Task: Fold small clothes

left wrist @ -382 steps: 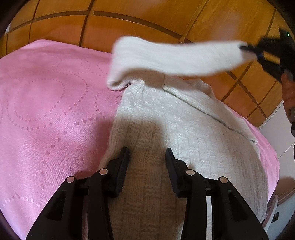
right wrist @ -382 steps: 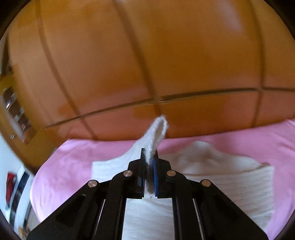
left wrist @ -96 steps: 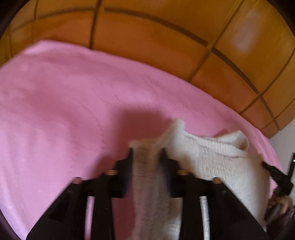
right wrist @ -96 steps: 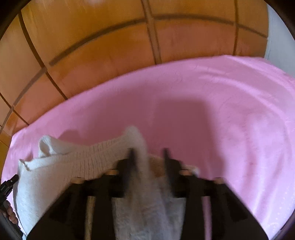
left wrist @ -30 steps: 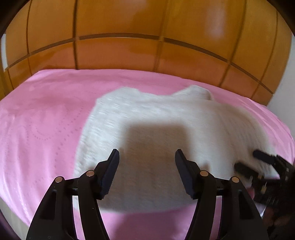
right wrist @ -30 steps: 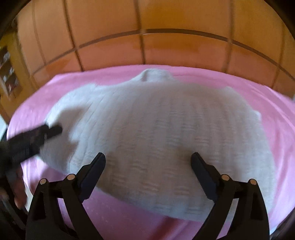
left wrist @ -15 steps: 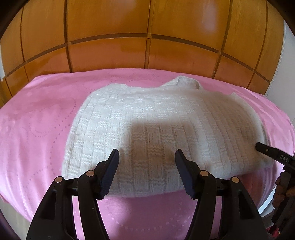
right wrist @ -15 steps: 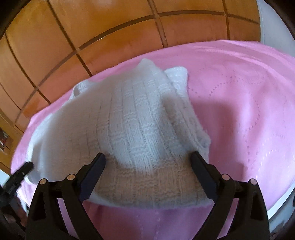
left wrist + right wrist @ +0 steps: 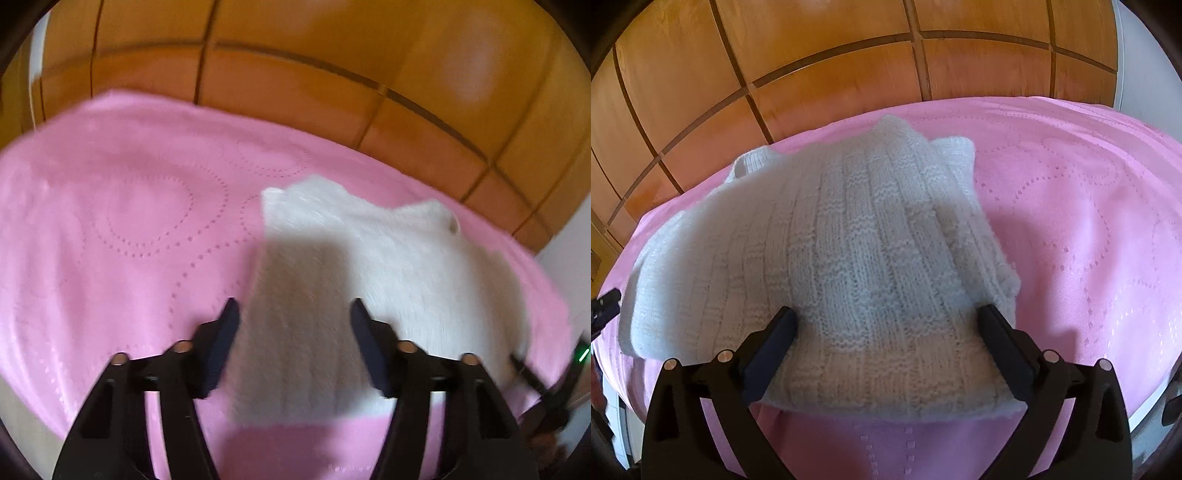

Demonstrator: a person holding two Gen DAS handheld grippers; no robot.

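A white knitted sweater [image 9: 831, 258] lies folded on a pink bedspread [image 9: 1089, 221]; it also shows in the left wrist view [image 9: 388, 266], blurred. My left gripper [image 9: 291, 314] is open and empty over the sweater's left near corner. My right gripper [image 9: 886, 317] is open wide and empty over the sweater's right near corner. The right gripper's tip shows at the right edge of the left wrist view [image 9: 554, 376]. The left gripper's tip shows at the left edge of the right wrist view [image 9: 605, 302].
The pink bedspread [image 9: 110, 229] reaches a wooden panelled headboard [image 9: 849, 55] behind. A white wall [image 9: 569, 266] stands at the bed's right side. The bed's near edge lies just below both grippers.
The left wrist view has swung left and now looks at the sweater's left edge. The right gripper has barely moved. Both grippers stay open.
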